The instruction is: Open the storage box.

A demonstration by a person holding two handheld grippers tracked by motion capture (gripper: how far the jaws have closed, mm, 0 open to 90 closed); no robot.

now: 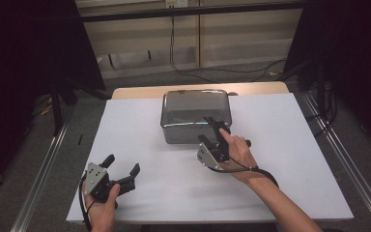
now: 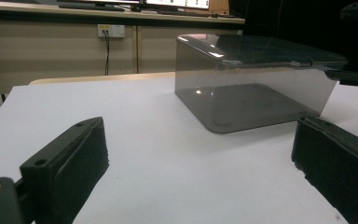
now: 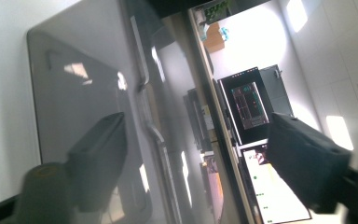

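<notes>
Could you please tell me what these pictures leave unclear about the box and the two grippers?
- Box contents: high view, smoky walls and glare hide the inside.
- Right gripper contact with the lid rim: right gripper view, blurred; one jaw lies either side.
- Left gripper: left gripper view, frame edges cut its open jaws.

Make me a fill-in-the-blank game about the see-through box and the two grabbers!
1. The smoky see-through box sits on a ____ table top.
2. The box's lid is ____.
3. The ____ gripper is up against the box's near edge.
4. The left gripper has its jaws ____, with nothing between them.

Missing words: white; closed; right; open
</notes>
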